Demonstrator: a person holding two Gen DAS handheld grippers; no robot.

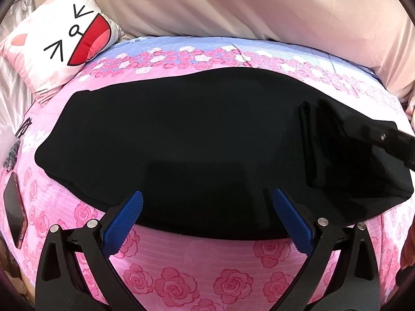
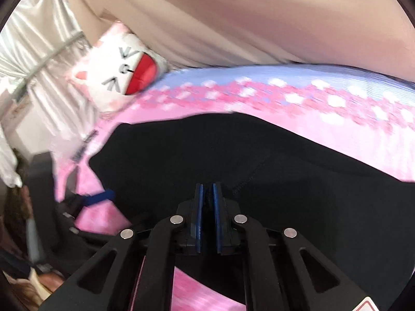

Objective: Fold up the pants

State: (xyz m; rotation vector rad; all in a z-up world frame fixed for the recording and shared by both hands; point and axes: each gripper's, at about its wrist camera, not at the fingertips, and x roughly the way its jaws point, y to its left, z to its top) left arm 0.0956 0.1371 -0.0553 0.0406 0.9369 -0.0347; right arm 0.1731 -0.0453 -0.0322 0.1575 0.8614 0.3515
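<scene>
Black pants [image 1: 197, 134] lie spread across a pink rose-print bedspread [image 1: 207, 267]. My left gripper [image 1: 208, 204] is open, its blue pads [image 1: 135, 212] standing wide apart over the pants' near edge with nothing pinched between them. At the right end, my right gripper [image 1: 376, 136] reaches in from the side, and a fold of the fabric is raised there. In the right wrist view the right gripper [image 2: 208, 194] is shut, with black pants fabric [image 2: 259, 160] pinched between its blue pads. The left gripper's blue pad [image 2: 102, 197] shows at the left of that blurred view.
A white cartoon-face pillow [image 1: 64, 41] leans at the back left. A phone [image 1: 14, 210] and small dark items [image 1: 10, 155] lie on the bed's left edge. A beige quilt [image 1: 233, 5] is bunched along the back. A silvery curtain [image 2: 33, 59] hangs to the left.
</scene>
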